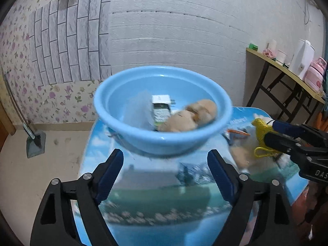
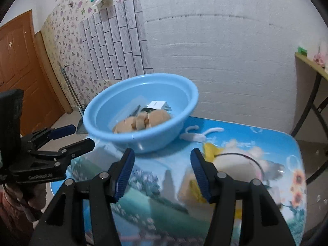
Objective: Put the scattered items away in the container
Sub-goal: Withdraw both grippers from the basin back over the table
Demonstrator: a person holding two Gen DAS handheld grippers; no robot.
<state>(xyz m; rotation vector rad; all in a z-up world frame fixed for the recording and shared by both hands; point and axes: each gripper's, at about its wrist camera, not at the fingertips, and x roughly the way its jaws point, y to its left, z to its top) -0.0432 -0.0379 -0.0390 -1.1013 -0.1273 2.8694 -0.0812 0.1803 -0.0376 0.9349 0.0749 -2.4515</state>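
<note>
Black plastic arms with ribbed blue pads make up your left gripper (image 1: 165,165); its jaws stand wide apart with nothing between them, only the printed tabletop (image 1: 155,205) showing in the gap. Just ahead of those pads sits the blue basin (image 1: 114,110), a round, smooth, glossy plastic bowl, upright near the table's far edge.

Inside the basin you have a white charger block (image 1: 162,99) with its prongs pointing right, a small green-and-white box (image 1: 161,114) lying with its long axis running from the charger toward you, a tan plush toy (image 1: 192,114), soft and rounded, and a clear plastic piece (image 1: 137,108) at the left; the blur hides its exact shape.

Your right gripper (image 2: 162,172) is likewise released, jaws parted and empty. Its right pad stands in front of a pale plush toy (image 2: 237,162) with a yellow part (image 2: 211,148) and a thin dark cord, lying on the table to the right of the basin; whether the pad touches it cannot be told. A white cable (image 2: 194,136) lies just beside the basin's right wall. The table surface is a glossy landscape print.
</note>
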